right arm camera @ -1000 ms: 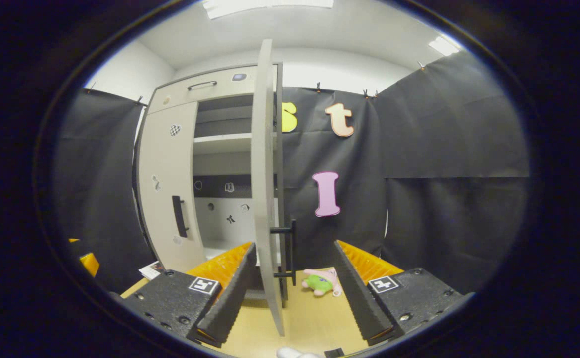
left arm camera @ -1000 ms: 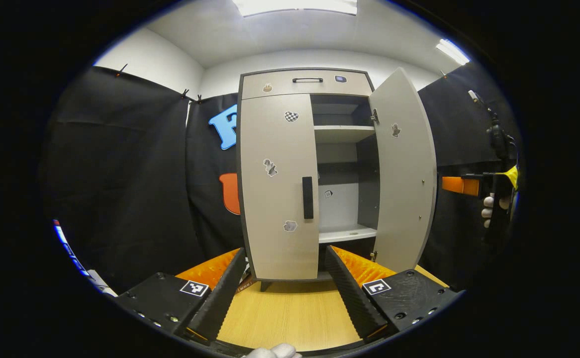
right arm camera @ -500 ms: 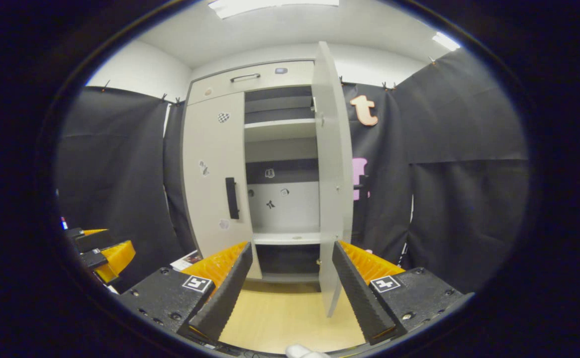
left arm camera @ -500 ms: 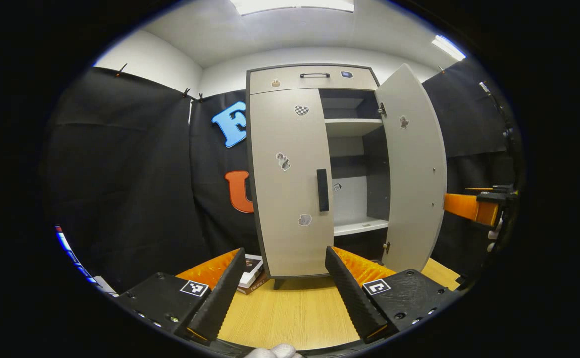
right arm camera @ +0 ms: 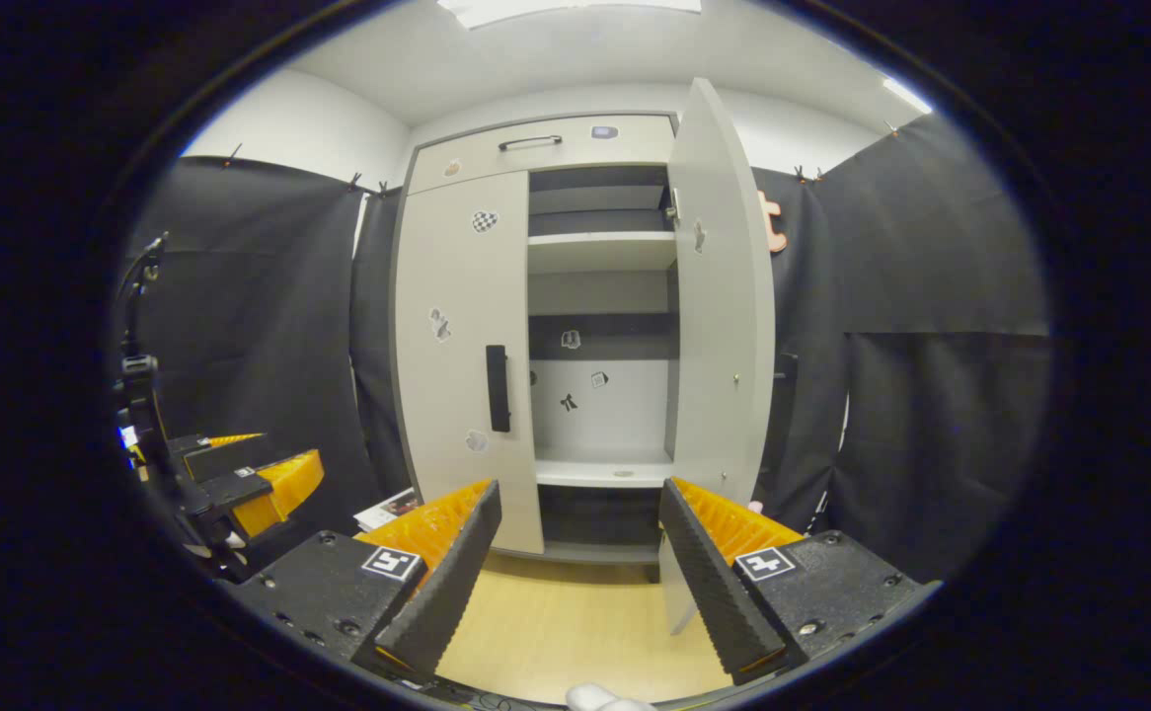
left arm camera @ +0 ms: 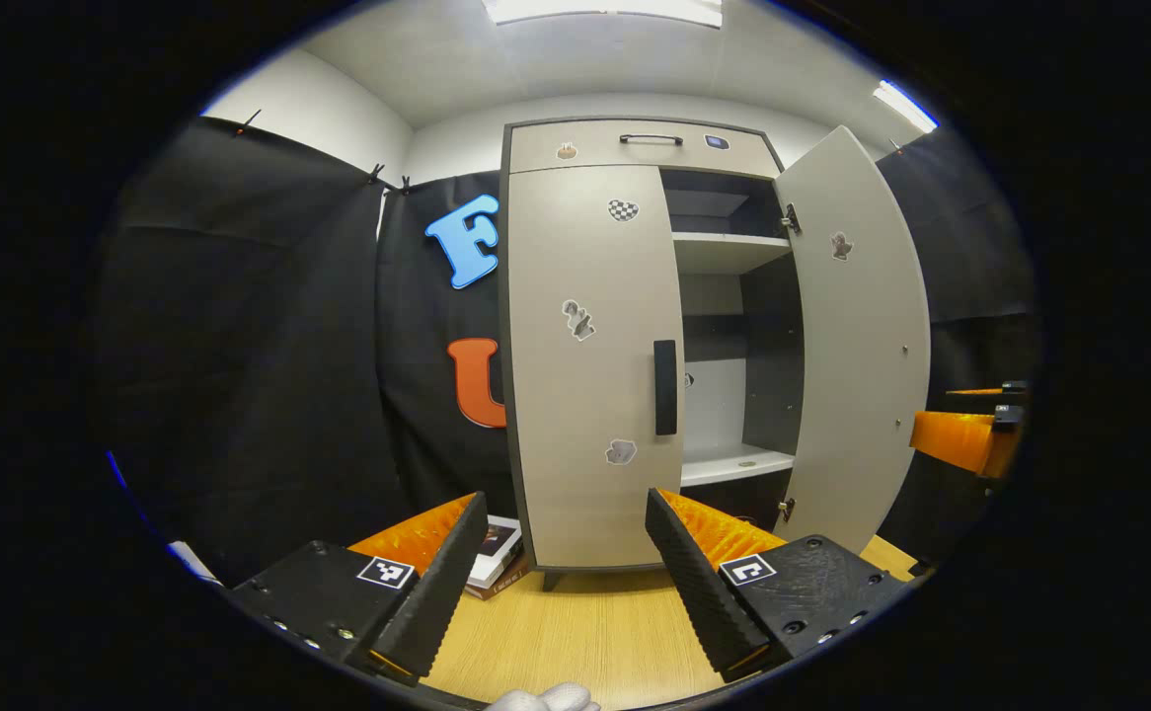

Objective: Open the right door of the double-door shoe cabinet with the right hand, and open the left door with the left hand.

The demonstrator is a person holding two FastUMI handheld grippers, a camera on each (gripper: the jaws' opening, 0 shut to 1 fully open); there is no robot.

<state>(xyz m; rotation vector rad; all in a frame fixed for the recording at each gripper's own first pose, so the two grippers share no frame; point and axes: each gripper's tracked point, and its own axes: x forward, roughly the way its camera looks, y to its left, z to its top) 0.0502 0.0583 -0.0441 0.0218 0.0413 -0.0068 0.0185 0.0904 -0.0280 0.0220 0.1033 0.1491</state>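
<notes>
In the left gripper view, the left gripper (left arm camera: 556, 583) has its fingers spread wide with nothing between them, well short of the shoe cabinet (left arm camera: 635, 148). A book (left arm camera: 493, 543) lies by the cabinet's left foot. The left door (left arm camera: 585, 395) is closed, its handle (left arm camera: 665, 387) at the inner edge. The right door (left arm camera: 857, 346) stands swung out, baring the shelves (left arm camera: 724, 252). In the right gripper view, the right gripper (right arm camera: 580, 583) is likewise spread and empty above open wooden floor (right arm camera: 575, 632).
</notes>
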